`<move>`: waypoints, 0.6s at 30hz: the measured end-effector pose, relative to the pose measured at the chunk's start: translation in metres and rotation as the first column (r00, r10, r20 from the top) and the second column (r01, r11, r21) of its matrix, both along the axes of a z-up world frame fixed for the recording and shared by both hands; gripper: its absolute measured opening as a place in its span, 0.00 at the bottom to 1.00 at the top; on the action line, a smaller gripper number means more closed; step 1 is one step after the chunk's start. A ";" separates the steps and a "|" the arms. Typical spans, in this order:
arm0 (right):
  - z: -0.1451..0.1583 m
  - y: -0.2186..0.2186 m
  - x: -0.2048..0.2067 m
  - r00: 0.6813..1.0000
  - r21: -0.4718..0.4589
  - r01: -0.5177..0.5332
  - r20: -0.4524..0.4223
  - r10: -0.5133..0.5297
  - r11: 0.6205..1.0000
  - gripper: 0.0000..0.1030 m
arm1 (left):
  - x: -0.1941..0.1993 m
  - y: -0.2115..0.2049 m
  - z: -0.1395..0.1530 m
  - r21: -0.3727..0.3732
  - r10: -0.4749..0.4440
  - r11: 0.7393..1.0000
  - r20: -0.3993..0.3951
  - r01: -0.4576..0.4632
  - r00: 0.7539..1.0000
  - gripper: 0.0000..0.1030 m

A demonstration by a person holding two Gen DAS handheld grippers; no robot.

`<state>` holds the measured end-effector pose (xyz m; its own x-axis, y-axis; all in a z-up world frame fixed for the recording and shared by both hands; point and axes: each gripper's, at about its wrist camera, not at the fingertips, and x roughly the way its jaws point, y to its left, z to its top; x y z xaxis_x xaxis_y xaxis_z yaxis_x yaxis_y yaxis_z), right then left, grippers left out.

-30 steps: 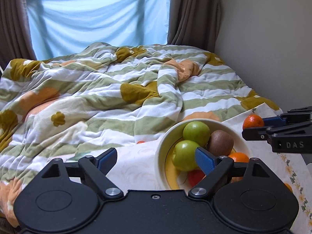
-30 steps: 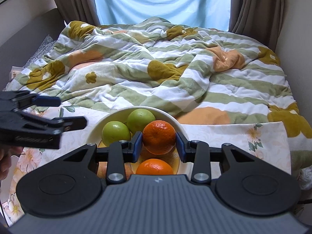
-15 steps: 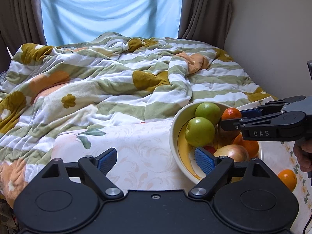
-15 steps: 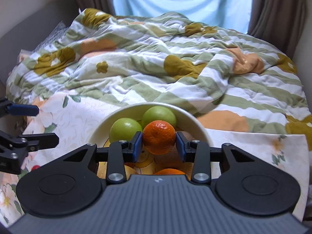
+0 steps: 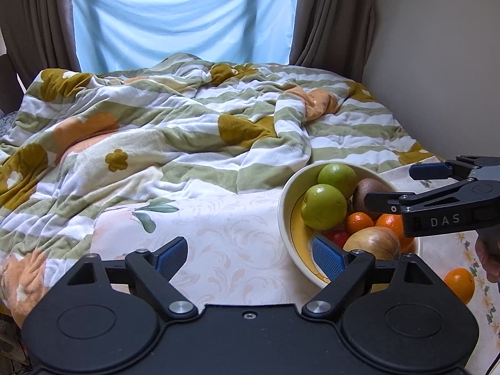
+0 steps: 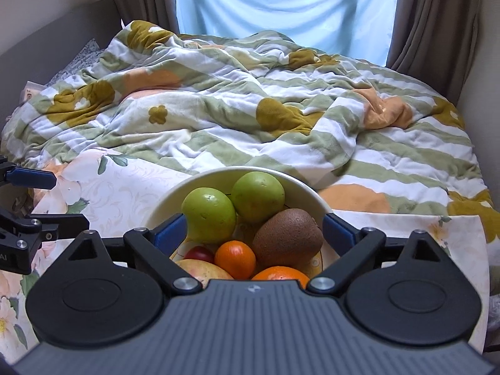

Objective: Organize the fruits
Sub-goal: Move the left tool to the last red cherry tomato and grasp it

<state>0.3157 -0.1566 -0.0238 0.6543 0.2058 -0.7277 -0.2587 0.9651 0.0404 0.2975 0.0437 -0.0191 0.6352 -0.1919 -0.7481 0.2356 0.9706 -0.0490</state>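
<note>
A cream bowl (image 6: 312, 189) (image 5: 286, 193) holds two green apples (image 6: 209, 214), a kiwi (image 6: 287, 237), a small orange (image 6: 234, 259), a larger orange (image 6: 281, 273), a red fruit (image 6: 200, 253) and a yellowish apple (image 5: 372, 242). My right gripper (image 6: 254, 231) is open and empty just above the bowl; it also shows in the left wrist view (image 5: 390, 187). My left gripper (image 5: 250, 254) is open and empty, low over the cloth left of the bowl. One loose orange (image 5: 459, 284) lies on the cloth right of the bowl.
The bowl stands on a floral cloth (image 5: 225, 237) at the near edge of a bed covered by a striped flowered blanket (image 5: 187, 131). A wall (image 5: 437, 62) runs along the right; curtains and a window stand behind.
My right gripper opened and let go of the orange, which now lies in the bowl. My left gripper shifted left, away from the bowl.
</note>
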 end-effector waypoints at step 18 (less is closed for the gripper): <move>0.082 -0.043 -0.103 0.992 0.036 0.071 0.100 -0.074 0.997 1.00 | -0.102 -0.022 0.063 -0.020 0.039 0.999 0.164 -0.037 0.986 0.90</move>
<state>0.2123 -0.1992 0.0585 0.7379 0.1778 -0.6510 -0.1927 0.9800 0.0492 0.1957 0.0214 0.0440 0.7566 -0.1769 -0.6294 0.2047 0.9784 -0.0289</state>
